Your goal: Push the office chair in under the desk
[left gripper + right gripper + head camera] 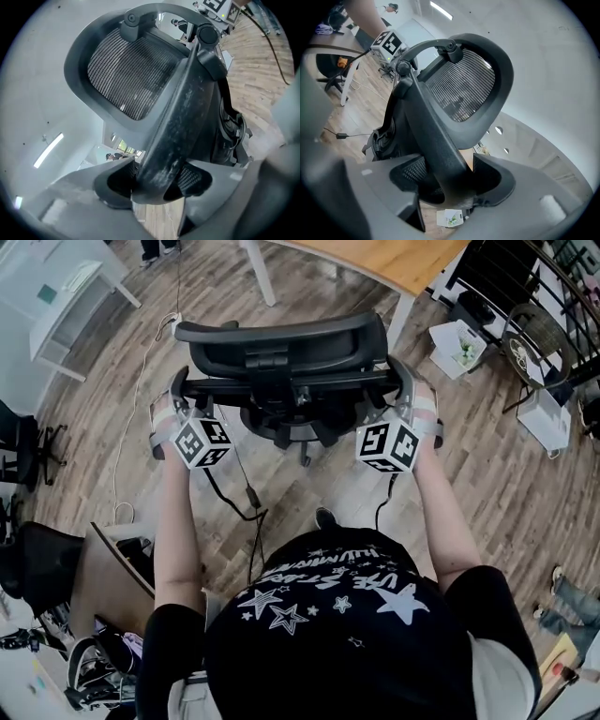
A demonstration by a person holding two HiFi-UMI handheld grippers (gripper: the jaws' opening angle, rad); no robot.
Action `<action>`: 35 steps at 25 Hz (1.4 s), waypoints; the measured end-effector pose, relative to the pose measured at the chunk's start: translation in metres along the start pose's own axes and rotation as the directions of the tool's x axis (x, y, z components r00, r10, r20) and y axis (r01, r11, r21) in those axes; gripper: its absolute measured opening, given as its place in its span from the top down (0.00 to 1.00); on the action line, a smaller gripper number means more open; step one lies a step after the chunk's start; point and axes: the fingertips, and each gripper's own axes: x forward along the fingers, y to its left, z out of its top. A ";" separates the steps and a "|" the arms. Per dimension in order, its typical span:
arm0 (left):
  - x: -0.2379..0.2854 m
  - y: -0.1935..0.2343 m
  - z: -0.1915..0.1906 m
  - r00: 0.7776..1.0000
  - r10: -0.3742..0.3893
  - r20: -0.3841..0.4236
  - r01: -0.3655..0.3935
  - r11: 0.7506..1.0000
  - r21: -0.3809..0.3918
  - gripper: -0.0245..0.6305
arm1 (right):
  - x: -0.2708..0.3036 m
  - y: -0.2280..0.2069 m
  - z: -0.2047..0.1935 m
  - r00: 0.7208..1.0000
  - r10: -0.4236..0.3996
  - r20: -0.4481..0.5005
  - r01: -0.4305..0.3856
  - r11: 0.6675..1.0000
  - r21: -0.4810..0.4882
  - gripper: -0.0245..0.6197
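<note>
Claws (157,180) (450,185) tight on chair frame (281,387) edges

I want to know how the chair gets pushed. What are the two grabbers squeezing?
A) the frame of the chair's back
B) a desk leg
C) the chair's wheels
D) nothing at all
A: the left gripper and the right gripper each have their jaws closed on a dark bar of the back frame of the office chair.
</note>
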 end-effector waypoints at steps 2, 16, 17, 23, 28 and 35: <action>0.011 0.001 0.004 1.000 -0.003 0.003 0.003 1.000 0.000 0.57 | 0.010 -0.004 -0.002 1.000 0.004 0.002 -0.004 1.000 0.001 0.50; 0.074 0.018 0.018 0.999 -0.024 0.040 0.023 1.000 0.016 0.57 | 0.060 -0.023 -0.002 1.000 0.015 -0.021 -0.015 1.000 -0.003 0.50; 0.080 0.021 0.017 0.999 -0.022 0.049 0.021 1.000 0.018 0.57 | 0.064 -0.023 0.000 1.000 0.013 -0.027 -0.013 1.000 -0.003 0.50; 0.120 0.035 0.015 0.993 -0.026 0.119 0.022 0.999 0.039 0.57 | 0.092 -0.023 0.009 0.997 -0.004 -0.071 0.004 1.000 -0.001 0.51; 0.175 0.054 0.024 0.985 -0.040 0.166 0.030 0.998 0.062 0.57 | 0.134 -0.036 0.015 0.993 -0.031 -0.114 0.033 0.999 0.016 0.51; 0.235 0.067 0.031 0.975 -0.074 0.210 0.058 0.995 0.082 0.57 | 0.176 -0.043 0.020 0.982 -0.051 -0.183 0.059 0.997 0.040 0.51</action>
